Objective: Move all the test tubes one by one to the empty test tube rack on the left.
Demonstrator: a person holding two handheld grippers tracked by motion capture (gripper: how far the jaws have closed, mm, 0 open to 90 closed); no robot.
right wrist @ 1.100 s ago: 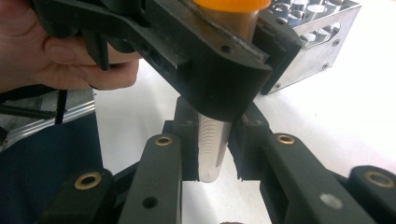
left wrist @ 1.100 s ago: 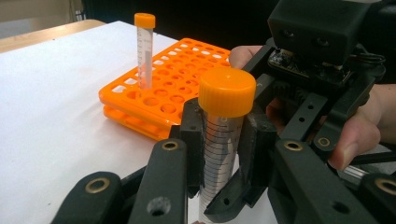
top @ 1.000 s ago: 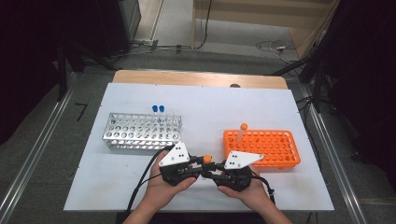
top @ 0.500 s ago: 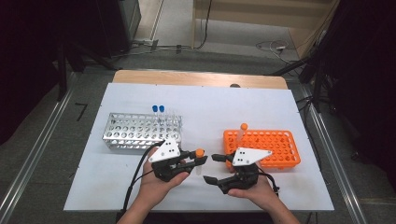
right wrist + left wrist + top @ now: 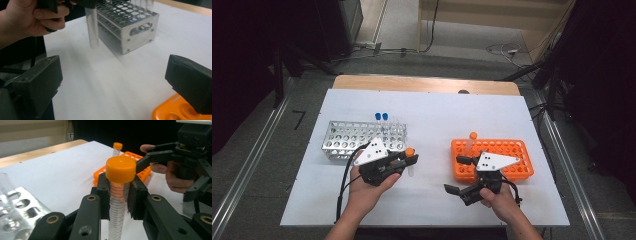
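My left gripper (image 5: 408, 159) clamps its jaws on an orange-capped tube (image 5: 119, 185), held upright above the white worktop (image 5: 437, 120), just in front of the metal rack (image 5: 357, 137). My right gripper (image 5: 459, 175) has just been opening; its jaws stand wide with nothing between them, beside the orange rack (image 5: 512, 155).

no legible text, tube (image 5: 117, 202) graduation marks unnumbered
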